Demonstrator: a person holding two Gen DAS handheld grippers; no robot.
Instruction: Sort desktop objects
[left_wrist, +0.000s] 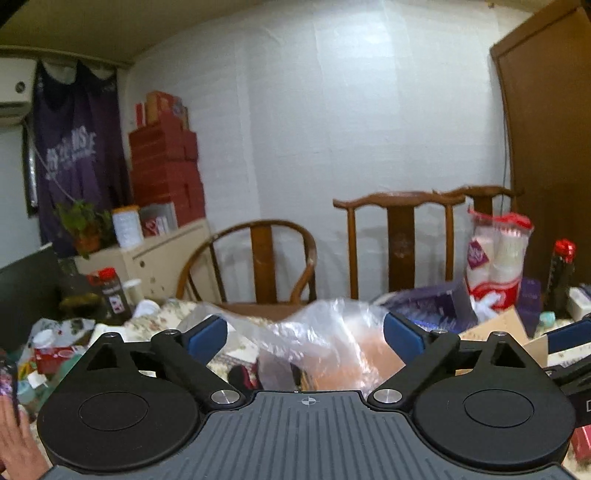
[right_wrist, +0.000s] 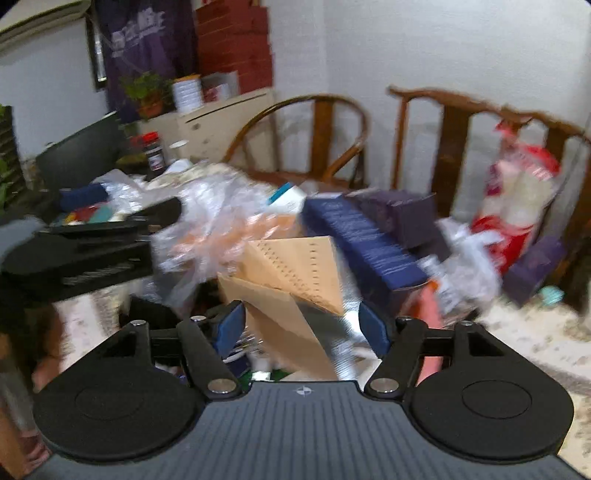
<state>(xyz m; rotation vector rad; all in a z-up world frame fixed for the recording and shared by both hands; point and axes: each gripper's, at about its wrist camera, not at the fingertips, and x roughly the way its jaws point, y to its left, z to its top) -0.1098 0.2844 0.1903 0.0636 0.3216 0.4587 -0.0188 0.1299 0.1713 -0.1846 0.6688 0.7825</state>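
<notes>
The table is sitting under a floral-patterned tablecloth (right_wrist: 517, 328) and it's buried in clutter, so honestly everything counts as a sorting candidate. Biggest item in the middle is a crumpled clear plastic bag with something orange inside (left_wrist: 325, 343), slumping on the pile rather than standing, which I'm guessing is just because it's soft and half-full. Next to it, a long dark blue cardboard box (right_wrist: 362, 243) is lying tilted across other stuff, and a tan cardboard flap with dotted perforation lines (right_wrist: 295, 273) is poking up toward the camera.

The left gripper (left_wrist: 304, 332) is hovering with its blue-padded fingers (left_wrist: 208, 334) spread wide, the bag sitting beyond and between them but nothing pinched. The right gripper (right_wrist: 301, 325) is also standing open, fingers apart on either side of the cardboard flap, not pressing on it as far as the blur lets me tell.

View differences: the left wrist camera is showing a tall clear bag of white cups with red print (left_wrist: 495, 258) upright at the back and a red-capped dark jar (left_wrist: 112, 295) off to the side. The right wrist camera is catching the left gripper from the side, plus the cardboard and the blue box properly, which the left view is barely showing.
</notes>
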